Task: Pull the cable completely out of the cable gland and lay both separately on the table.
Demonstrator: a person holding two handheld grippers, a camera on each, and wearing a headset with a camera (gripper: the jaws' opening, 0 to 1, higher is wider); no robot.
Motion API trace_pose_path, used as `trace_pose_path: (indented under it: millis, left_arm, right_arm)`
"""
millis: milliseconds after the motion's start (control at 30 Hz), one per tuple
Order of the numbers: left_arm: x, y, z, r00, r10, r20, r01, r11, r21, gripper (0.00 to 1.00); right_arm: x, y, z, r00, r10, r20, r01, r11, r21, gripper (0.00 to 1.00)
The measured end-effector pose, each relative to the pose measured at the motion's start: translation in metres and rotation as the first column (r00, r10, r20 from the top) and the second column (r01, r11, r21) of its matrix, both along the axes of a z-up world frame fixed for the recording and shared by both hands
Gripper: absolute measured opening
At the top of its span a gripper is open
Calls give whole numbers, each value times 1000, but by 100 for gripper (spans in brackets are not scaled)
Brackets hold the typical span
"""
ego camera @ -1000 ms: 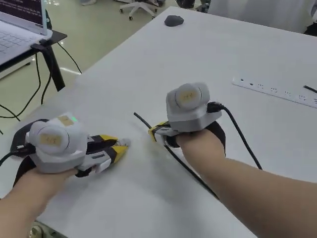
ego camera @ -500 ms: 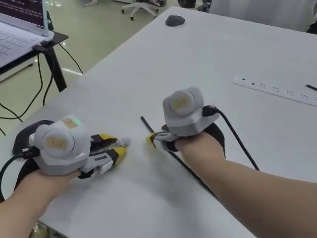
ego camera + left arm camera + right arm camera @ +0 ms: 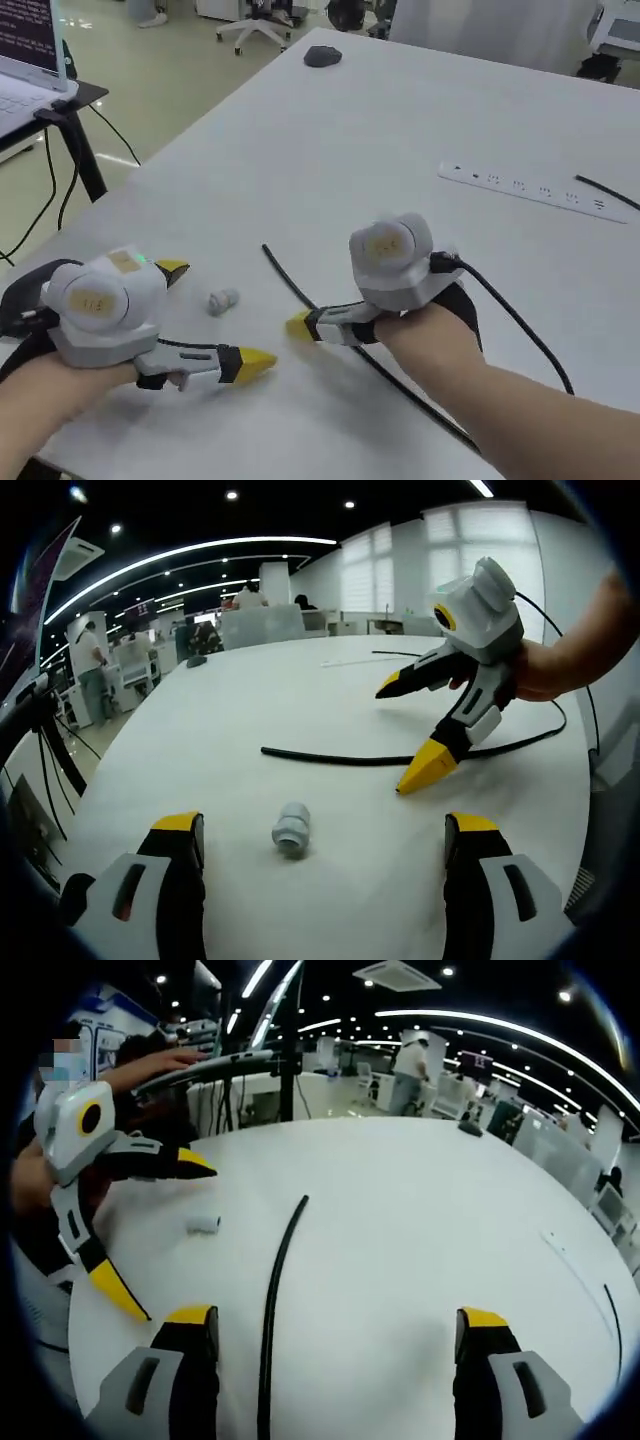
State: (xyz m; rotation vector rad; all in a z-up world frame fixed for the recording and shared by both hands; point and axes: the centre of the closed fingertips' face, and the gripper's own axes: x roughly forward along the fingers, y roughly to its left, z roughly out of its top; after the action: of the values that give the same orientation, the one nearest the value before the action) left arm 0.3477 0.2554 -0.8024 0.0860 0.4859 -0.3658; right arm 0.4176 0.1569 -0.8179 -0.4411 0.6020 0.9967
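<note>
A small grey cable gland (image 3: pixel 221 299) lies on its side on the white table (image 3: pixel 400 120), apart from the black cable (image 3: pixel 285 275). My left gripper (image 3: pixel 213 313) is open, its yellow-tipped jaws standing either side of the gland without touching it. In the left gripper view the gland (image 3: pixel 291 828) rests between the wide jaws of that gripper (image 3: pixel 324 825), with the cable (image 3: pixel 330 758) beyond it. My right gripper (image 3: pixel 325 318) is open over the cable. In the right gripper view the cable (image 3: pixel 280 1260) runs up past the left jaw of this gripper (image 3: pixel 336 1316), touching neither jaw.
A white power strip (image 3: pixel 520 186) lies at the right rear with another black lead (image 3: pixel 605 192) beside it. A dark mouse (image 3: pixel 322 56) sits at the far end. A laptop stand (image 3: pixel 60 100) is beyond the table's left edge.
Both grippers have opened. The left one has let go of the gland, which now lies on the table; the right one has released the cable. The head camera has shifted.
</note>
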Motion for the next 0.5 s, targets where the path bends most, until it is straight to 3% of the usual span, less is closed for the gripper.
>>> trace_pose_path:
  millis: [67, 100, 167, 200, 267, 400, 433, 500]
  left_arm:
    - [1, -2, 5, 1000, -4, 11, 4, 1000, 1, 99]
    - [2, -4, 7, 1000, -12, 12, 12, 1000, 5, 99]
    - [5, -6, 21, 996, -38, 78, 33, 997, 66, 99]
    - [3, -11, 25, 997, -36, 62, 33, 998, 44, 99]
    - [7, -18, 33, 997, -43, 60, 41, 999, 31, 99]
    - [12, -30, 50, 994, -76, 83, 72, 996, 44, 99]
    - [13, -32, 52, 993, -81, 81, 78, 996, 44, 99]
    - [15, -37, 55, 992, -96, 81, 92, 995, 48, 99]
  right_arm:
    - [0, -15, 8, 999, -28, -23, 29, 999, 27, 99]
    - [0, -25, 14, 999, -40, -12, 40, 998, 42, 99]
    - [-3, -44, 13, 1000, -31, -5, 31, 1000, -2, 99]
    - [-4, -63, 12, 999, -38, 6, 38, 998, -47, 99]
    - [-11, -86, 16, 998, -52, -29, 51, 998, -29, 99]
    - [-18, -152, 28, 993, -117, -13, 116, 992, -47, 99]
    - [-19, -159, 29, 993, -120, -11, 120, 991, -53, 99]
    - [-19, -201, 27, 987, -156, 33, 159, 978, -135, 99]
